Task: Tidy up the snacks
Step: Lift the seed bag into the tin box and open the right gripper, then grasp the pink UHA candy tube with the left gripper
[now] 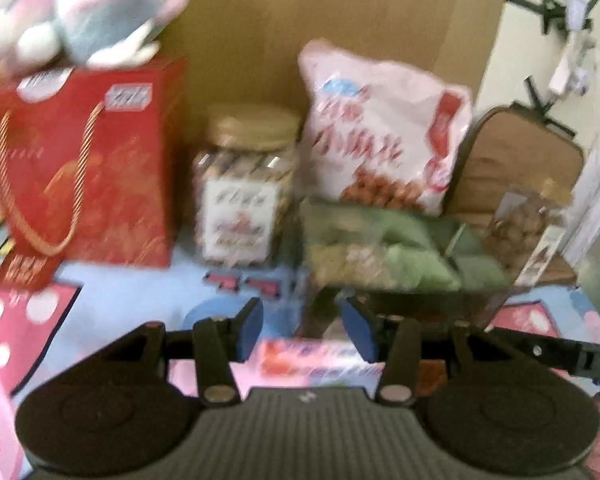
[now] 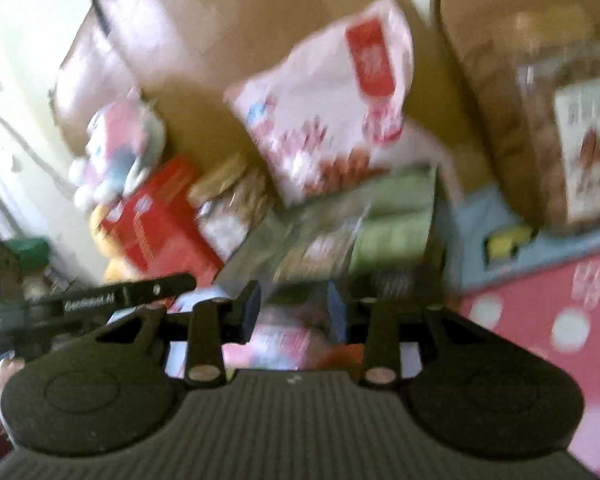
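Snack packet: a flat pink, white and red packet [image 1: 320, 360] lay low between the left fingers, close to their base; blur left it unclear whether the pads touched it.
Packet writing: too blurred to read.
Left fingers: the left gripper [image 1: 303, 328] had its blue-padded fingers [image 1: 250, 326] spread apart.
Right fingers: the right gripper [image 2: 294, 312] was likewise spread, a pink and white packet [image 2: 284, 340] lying low between its fingers; contact could not be told.
Clear bin: a see-through bin [image 1: 400, 256] with green and tan packets stood just beyond the left fingertips, to their right.
Large bag: a pink-white bag [image 1: 384, 132] with red characters, unreadable, leaned behind the bin.
Jars: a gold-lidded jar [image 1: 246, 188] stood ahead of the left fingers; another jar [image 2: 560, 128] stood far right of the right fingers.
Red gift bag: [image 1: 88, 160] left of the jar, a plush toy [image 1: 80, 12] on top.
Readable writing: "GenRobot.AI" on a black bar [image 2: 92, 302] left of the right fingers.
Surface: a blue and pink dotted mat [image 2: 540, 320].
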Available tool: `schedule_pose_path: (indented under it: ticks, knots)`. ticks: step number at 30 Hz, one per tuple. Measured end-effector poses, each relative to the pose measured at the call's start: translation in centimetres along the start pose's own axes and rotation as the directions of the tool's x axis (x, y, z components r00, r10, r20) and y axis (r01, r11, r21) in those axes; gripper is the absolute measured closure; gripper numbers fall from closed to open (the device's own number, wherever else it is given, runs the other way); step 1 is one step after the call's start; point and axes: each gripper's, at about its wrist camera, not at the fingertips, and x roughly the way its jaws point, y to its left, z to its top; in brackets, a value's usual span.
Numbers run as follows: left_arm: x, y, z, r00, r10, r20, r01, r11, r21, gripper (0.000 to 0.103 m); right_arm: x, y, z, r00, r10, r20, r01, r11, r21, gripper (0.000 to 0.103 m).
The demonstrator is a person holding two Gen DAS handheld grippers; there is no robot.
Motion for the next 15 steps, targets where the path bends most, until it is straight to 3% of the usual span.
schedule_pose_path:
  ticks: [4, 10, 15]
  knots:
    - [1.6, 2.5, -1.4, 0.998, -0.002, -0.069, -0.004, 0.996, -0.086, 0.050, 1.8, 0.6, -0.8, 0.997, -0.060, -0.054, 0.056, 0.996, -0.071, 0.062]
    - [3.8, 4.3, -1.9, 0.995, -0.037, -0.092, 0.019, 0.982, -0.188, 0.050, 4.9, 0.3, -0.1, 0.991, -0.107, -0.082, 0.096, 0.987, -0.129, 0.062]
    - [6.1, 4.2, -2.5, 0.991, -0.074, -0.110, 0.049, 0.976, -0.213, 0.049, 7.3, 0.4, -0.1, 0.986, -0.122, -0.111, 0.098, 0.975, -0.202, 0.060]
